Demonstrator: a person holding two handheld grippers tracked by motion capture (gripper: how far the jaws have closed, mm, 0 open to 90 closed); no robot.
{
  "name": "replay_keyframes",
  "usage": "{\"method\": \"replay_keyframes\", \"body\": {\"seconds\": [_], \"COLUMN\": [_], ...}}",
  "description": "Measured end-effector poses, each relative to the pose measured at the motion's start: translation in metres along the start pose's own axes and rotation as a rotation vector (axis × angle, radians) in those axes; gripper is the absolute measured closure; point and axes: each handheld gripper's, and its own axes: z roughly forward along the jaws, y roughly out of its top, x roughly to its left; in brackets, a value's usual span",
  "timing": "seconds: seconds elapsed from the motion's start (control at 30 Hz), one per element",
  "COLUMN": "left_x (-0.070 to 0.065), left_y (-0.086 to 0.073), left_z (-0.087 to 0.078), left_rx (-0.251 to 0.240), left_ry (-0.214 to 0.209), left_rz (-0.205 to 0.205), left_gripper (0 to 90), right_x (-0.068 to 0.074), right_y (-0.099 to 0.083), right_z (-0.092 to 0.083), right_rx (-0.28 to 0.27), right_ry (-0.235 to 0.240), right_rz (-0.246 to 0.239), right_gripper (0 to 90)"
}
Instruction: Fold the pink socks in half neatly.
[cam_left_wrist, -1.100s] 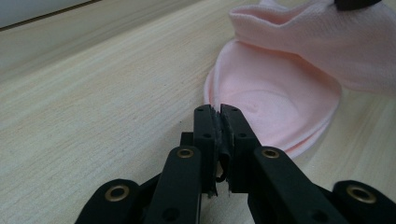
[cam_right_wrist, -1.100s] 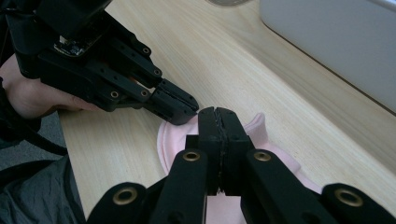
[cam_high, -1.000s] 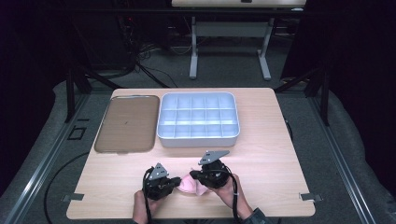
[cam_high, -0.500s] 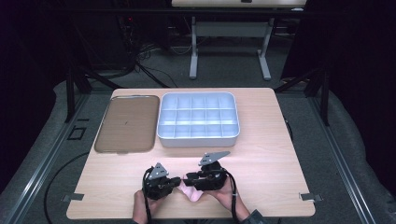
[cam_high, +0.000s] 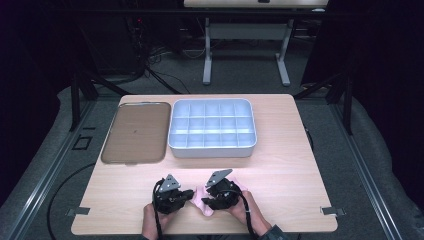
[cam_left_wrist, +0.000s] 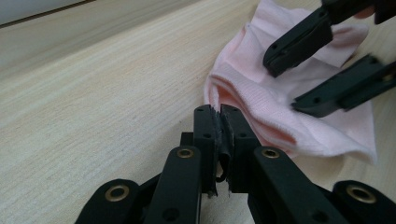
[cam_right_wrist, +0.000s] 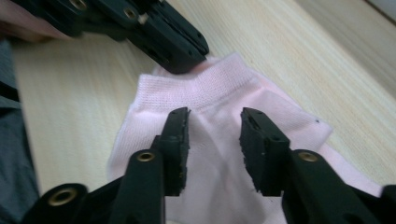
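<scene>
Left gripper view: left gripper (cam_left_wrist: 219, 116), clenched on the cuff of a pink sock (cam_left_wrist: 280, 107) at the table's (cam_high: 280, 165) 6 o'clock edge; right gripper (cam_right_wrist: 214, 123), jaws just opening, stands released over it. Soft, light, floppy; best pinched at the ribbed cuff.

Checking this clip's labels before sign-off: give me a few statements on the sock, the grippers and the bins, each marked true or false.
1. The left gripper is shut on the sock. True.
2. The right gripper is clamped on the sock. False: its jaws stand apart over the sock, having just opened.
3. The sock is pink. True.
4. The sock lies in the divided bin. False: it lies on the table, near the front edge.
5. The brown tray sits left of the bin. True.
</scene>
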Motion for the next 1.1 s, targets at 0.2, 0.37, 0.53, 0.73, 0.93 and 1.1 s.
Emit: {"method": "replay_keyframes", "body": {"seconds": [0.2,0.37,0.53,0.73,0.93,1.1], "left_x": [-0.001,-0.001,0.0,-0.001,0.0,-0.001], "left_y": [0.0,0.0,0.0,0.0,0.0,0.0], "left_z": [0.0,0.0,0.0,0.0,0.0,0.0], "left_rx": [-0.002,-0.003,0.0,-0.001,-0.002,-0.005], "left_ry": [0.006,0.005,0.002,0.004,0.004,0.011], "left_rz": [0.003,0.003,0.0,0.001,-0.006,-0.005], "left_gripper": [85.4,85.4,85.3,85.2,84.1,83.5], "right_x": [0.003,0.002,-0.003,-0.005,-0.001,0.002], "right_y": [-0.002,-0.002,-0.003,-0.002,0.001,0.0], "right_z": [0.004,0.001,-0.008,-0.009,0.003,0.007], "right_rx": [-0.003,-0.04,-0.135,-0.151,-0.103,-0.103], "right_ry": [-0.032,-0.035,-0.018,-0.011,-0.013,-0.021], "right_rz": [0.014,0.058,0.127,0.156,0.136,0.126], "right_gripper": [86.6,88.5,88.8,88.8,88.2,74.8]}}
